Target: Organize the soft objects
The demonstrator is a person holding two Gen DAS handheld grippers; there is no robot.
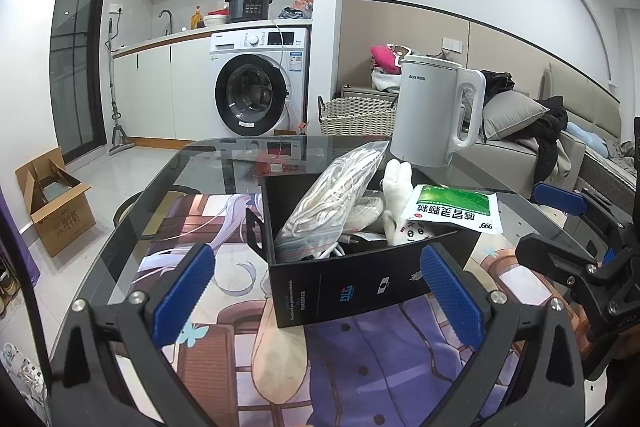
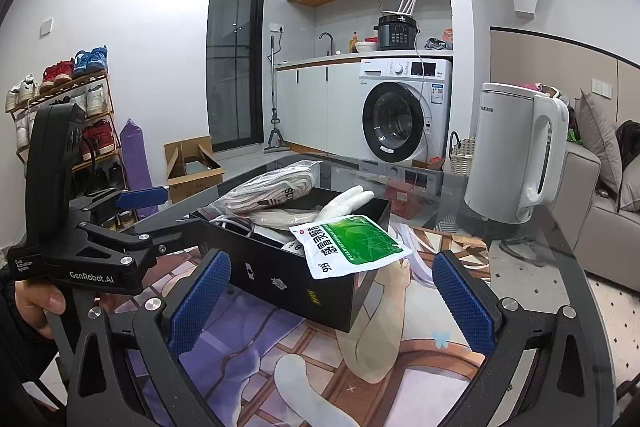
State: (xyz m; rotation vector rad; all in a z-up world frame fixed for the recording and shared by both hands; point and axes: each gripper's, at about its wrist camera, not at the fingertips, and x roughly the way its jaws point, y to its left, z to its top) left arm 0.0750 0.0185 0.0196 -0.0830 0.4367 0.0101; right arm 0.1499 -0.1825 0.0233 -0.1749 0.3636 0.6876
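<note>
My left gripper (image 1: 318, 291) and right gripper (image 2: 334, 301) gape wide, empty — ahead, black box (image 1: 360, 283) holds green sachet (image 1: 452, 213).

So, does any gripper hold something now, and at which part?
Nothing is held: the left gripper and right gripper are both open, short of the black box.

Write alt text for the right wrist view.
An open black cardboard box sits on a glass table, holding a green-and-white medicine sachet, a white plush toy and a clear bag of white cord. The right gripper hovers open before it; a white electric kettle stands right.
</note>
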